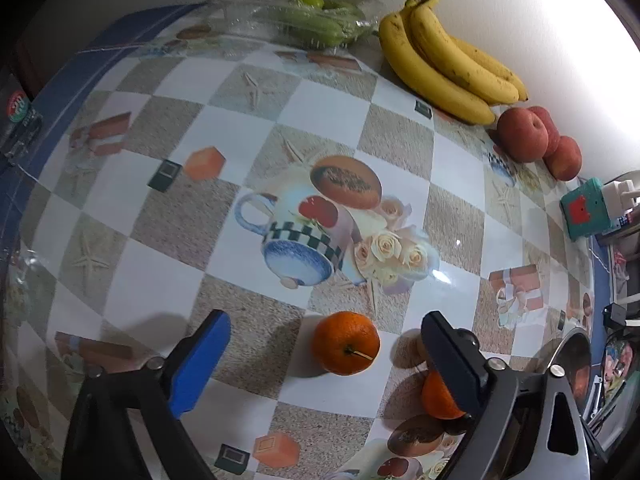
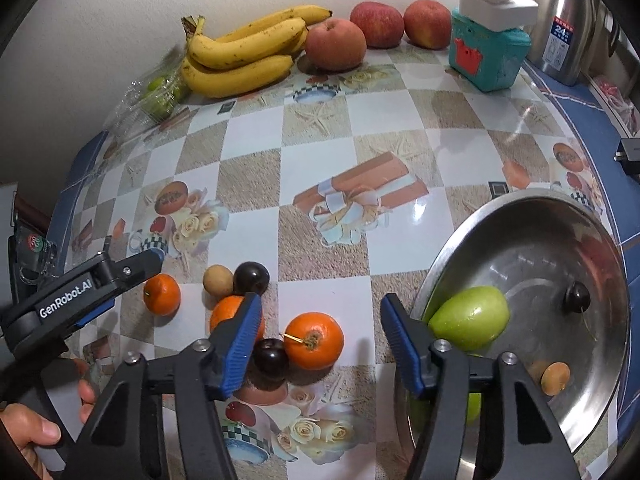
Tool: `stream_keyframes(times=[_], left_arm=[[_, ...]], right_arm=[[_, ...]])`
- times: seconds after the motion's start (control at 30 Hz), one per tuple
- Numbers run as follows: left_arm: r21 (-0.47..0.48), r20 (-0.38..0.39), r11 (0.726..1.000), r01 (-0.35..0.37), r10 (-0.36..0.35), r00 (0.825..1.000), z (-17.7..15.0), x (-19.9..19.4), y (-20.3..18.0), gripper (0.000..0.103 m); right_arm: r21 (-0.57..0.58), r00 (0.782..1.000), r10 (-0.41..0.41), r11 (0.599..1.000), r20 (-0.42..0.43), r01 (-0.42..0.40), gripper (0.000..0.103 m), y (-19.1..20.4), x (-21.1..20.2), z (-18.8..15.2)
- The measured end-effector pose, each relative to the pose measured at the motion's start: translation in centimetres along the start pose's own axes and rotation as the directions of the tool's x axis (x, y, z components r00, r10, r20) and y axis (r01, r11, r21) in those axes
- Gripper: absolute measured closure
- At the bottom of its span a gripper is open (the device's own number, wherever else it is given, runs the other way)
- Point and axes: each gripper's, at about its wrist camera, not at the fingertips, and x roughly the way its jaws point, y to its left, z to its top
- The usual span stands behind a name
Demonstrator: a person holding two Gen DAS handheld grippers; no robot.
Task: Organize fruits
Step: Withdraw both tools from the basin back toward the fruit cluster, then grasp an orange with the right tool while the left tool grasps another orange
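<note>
My left gripper [image 1: 326,336] is open, its fingers on either side of an orange [image 1: 345,343] on the table, not touching it. A second orange [image 1: 438,398] is partly hidden behind its right finger. In the right wrist view my right gripper [image 2: 320,320] is open above another orange [image 2: 314,341] and a dark plum [image 2: 271,356]. The left gripper [image 2: 132,270] shows there beside its orange [image 2: 162,294]. A steel bowl [image 2: 532,216] at right holds a green apple [image 2: 472,318], a plum [image 2: 577,297] and a brown longan [image 2: 555,377].
Bananas [image 2: 240,54], red apples [image 2: 336,44] and bagged green fruit [image 2: 160,90] line the back wall. A teal box [image 2: 486,54] with a white plug and a steel kettle [image 2: 560,20] stand at back right. A longan [image 2: 218,280] and a plum [image 2: 251,278] lie near the oranges.
</note>
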Motion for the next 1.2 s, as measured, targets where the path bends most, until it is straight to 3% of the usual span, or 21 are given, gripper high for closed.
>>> stream_keyframes(times=[0.17, 0.53, 0.97, 1.2], left_arm=[[-0.001, -0.015, 1.000, 0.009, -0.009, 1.000, -0.2, 0.7, -0.1, 0.015], [-0.017, -0.039, 1.000, 0.019, -0.020, 0.999, -0.3, 1.3, -0.2, 0.023], [-0.013, -0.048, 1.000, 0.024, -0.025, 0.999, -0.4, 1.6, -0.7, 0.033], [-0.017, -0.050, 1.000, 0.020, -0.021, 0.999, -0.5, 1.4, -0.3, 0.037]], right_arm=[[-0.006, 1.000, -0.008, 1.000, -0.018, 0.008, 0.052, 0.0, 0.4, -0.2], [-0.002, 0.998, -0.003, 1.000, -0.059, 0.003, 0.053, 0.0, 1.1, -0.6], [0.053, 0.993, 0.060, 0.997, -0.102, -0.055, 0.065, -0.4, 1.8, -0.8], [0.068, 0.993, 0.068, 0.996, -0.102, -0.061, 0.065, -0.4, 1.7, -0.8]])
